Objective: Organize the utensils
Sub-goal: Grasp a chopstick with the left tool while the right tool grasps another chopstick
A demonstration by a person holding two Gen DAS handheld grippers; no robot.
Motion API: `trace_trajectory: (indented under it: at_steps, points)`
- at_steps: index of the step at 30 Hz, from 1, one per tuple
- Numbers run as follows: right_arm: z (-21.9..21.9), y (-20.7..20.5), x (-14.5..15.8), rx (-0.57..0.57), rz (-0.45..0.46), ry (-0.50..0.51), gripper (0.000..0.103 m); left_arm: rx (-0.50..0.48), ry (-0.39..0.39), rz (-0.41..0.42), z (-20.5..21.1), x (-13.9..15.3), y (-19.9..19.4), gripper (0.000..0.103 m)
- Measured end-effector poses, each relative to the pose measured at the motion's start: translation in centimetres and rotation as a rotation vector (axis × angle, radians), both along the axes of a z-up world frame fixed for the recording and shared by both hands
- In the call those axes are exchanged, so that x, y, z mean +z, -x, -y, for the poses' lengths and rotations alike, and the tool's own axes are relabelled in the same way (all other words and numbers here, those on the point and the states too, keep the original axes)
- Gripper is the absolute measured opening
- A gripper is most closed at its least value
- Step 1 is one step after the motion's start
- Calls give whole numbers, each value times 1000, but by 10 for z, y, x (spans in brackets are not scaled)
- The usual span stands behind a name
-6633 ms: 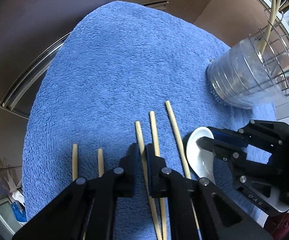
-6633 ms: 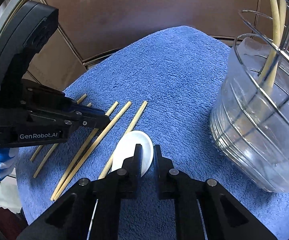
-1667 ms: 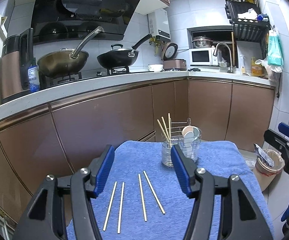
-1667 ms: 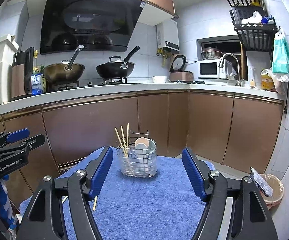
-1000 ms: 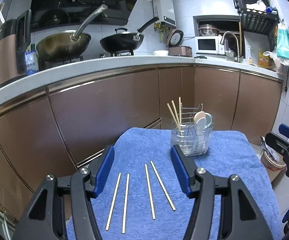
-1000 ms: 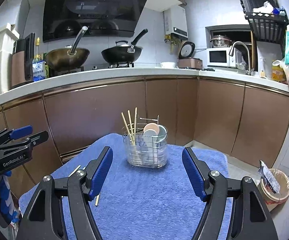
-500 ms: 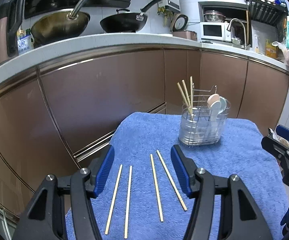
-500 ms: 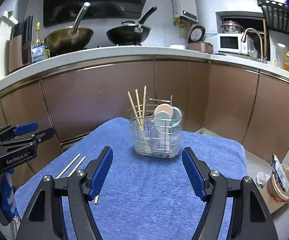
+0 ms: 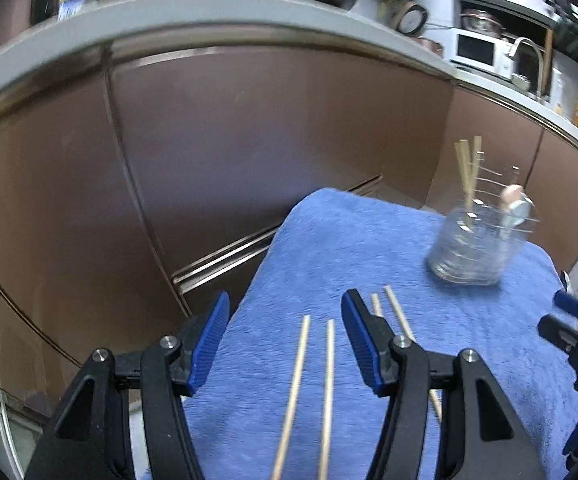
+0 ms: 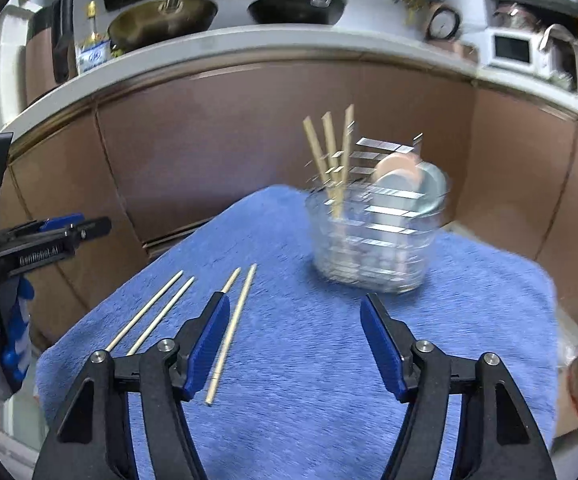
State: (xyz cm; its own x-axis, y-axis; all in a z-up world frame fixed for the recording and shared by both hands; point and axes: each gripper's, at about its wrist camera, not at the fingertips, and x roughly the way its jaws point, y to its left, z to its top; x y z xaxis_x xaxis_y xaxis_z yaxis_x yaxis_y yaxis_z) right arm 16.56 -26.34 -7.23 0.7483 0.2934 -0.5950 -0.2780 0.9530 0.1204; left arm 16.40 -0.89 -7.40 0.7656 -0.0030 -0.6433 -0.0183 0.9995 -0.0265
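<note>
Four chopsticks (image 10: 193,312) lie side by side on my towel (image 10: 309,360), near left. The holder (image 10: 373,236) stands far right on it, with more chopsticks (image 10: 331,156) and spoons (image 10: 401,172) inside.

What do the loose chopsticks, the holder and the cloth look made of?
Chopsticks: pale matte sticks, likely bamboo or wood. Holder: clear ribbed cup, probably plastic, inside a shiny wire frame; blurred. Cloth: blue fuzzy pile, like terry or microfibre.

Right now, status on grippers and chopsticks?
Left gripper open over two chopsticks. Right gripper empty, jaws closing. Four chopsticks loose on towel; holder path unobstructed.
</note>
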Motion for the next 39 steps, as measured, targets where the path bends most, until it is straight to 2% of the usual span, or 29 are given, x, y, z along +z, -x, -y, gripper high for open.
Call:
trace_trajectory:
  at_steps: [4,6,9,15,17,22,27,31,35,39]
  points:
    - [-16,-34,-20,79,-109,-38,50,-63,114,-113,-19,-16,-20,56]
    - [-27,-51,-29,121,-161,-40,36,-100,152,-169,-19,-25,-29,56]
    - [-47,-75,-42,183,-243,-27,27,-173,193,-271,-11,-43,-46,56]
    - [-85,-123,-68,254,-405,50,24,-241,182,-413,10,-72,-75,53]
    - [-94,-134,-73,257,-434,78,24,-250,177,-446,13,-79,-81,46]
    - [-108,-156,-86,248,-493,141,24,-256,154,-521,17,-95,-97,35]
    - [-118,-167,-93,247,-525,205,22,-266,131,-567,23,-103,-105,28]
    - [-127,-166,-94,247,-528,256,17,-272,96,-596,29,-110,-108,14]
    - [-131,-172,-99,237,-530,258,11,-255,85,-594,33,-111,-107,6]
    - [-127,-169,-97,220,-529,229,7,-229,107,-572,30,-109,-104,5]
